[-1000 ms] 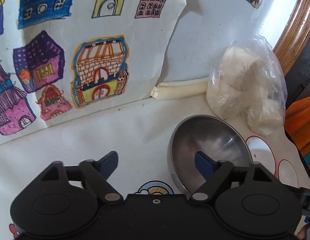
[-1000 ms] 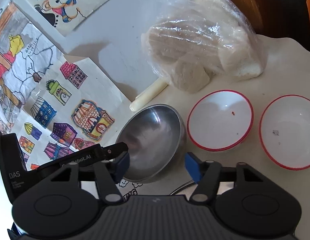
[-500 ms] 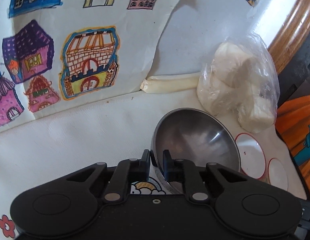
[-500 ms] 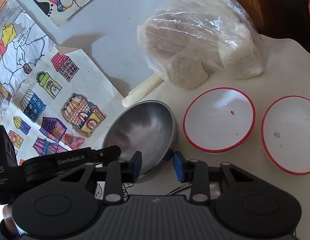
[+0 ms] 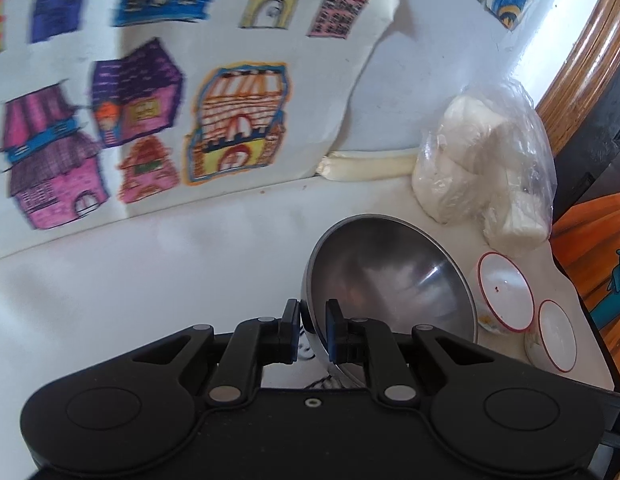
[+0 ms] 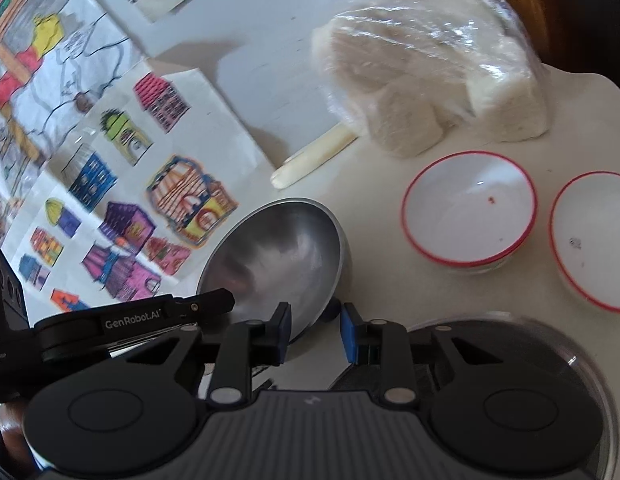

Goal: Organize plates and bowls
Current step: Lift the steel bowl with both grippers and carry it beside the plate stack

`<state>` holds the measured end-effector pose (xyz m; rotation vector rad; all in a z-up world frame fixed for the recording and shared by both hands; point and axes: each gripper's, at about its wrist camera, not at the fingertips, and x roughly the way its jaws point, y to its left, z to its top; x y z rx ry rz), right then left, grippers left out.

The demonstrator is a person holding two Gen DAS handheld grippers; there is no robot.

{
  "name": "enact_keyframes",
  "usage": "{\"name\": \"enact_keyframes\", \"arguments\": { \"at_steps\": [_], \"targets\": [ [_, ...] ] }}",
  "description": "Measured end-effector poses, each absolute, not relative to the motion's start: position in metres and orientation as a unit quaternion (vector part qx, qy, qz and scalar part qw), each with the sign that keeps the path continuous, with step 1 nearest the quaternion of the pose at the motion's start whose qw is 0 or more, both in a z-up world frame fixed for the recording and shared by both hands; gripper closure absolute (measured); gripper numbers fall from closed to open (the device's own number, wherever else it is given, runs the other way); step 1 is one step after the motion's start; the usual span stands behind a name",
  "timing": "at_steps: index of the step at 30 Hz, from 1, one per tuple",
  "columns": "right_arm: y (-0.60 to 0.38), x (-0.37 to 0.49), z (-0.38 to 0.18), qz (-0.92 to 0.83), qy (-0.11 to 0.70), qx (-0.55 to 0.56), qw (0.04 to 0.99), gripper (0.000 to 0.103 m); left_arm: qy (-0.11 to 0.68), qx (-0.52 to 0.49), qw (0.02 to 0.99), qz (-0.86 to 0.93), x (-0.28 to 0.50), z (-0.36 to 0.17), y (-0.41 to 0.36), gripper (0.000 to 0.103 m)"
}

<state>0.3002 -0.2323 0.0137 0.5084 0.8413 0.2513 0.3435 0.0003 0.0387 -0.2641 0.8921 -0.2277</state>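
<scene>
A steel bowl (image 5: 389,280) stands tilted on the white tablecloth (image 5: 150,280), and my left gripper (image 5: 313,322) is shut on its near rim. In the right wrist view the same steel bowl (image 6: 278,252) lies just ahead of my right gripper (image 6: 315,330). Its jaws are closing with the bowl's near-right rim between them, and a gap still shows at the right pad (image 6: 347,332). The left gripper's body (image 6: 130,320) reaches in from the left. Two white bowls with red rims (image 6: 469,216) (image 6: 593,240) sit to the right, seen small as the nearer bowl (image 5: 505,292) and the farther bowl (image 5: 557,336).
A clear bag of white lumps (image 6: 429,80) and a pale roll (image 6: 313,156) lie against the back wall, which is hung with house drawings (image 5: 234,124). A dark round plate (image 6: 529,360) sits under my right gripper. The table's edge runs close on the right, past the white bowls.
My left gripper went from wide open to shut on the steel bowl's rim, and the bowl has tipped up. My right jaws have narrowed around the bowl's near rim. The dark plate has come into view.
</scene>
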Motion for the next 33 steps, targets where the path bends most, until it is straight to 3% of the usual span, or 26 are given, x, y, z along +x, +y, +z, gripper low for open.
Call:
{"name": "enact_keyframes", "arguments": {
  "at_steps": [16, 33],
  "targets": [
    [-0.19, 0.218, 0.029, 0.202, 0.419, 0.21, 0.86, 0.071, 0.424, -0.115, 0.894, -0.09, 0.225, 0.062, 0.05, 0.089],
    [-0.174, 0.125, 0.033, 0.263, 0.48, 0.176, 0.818, 0.071, 0.474, -0.083, 0.872, -0.091, 0.13, 0.046, 0.066, 0.088]
  ]
}}
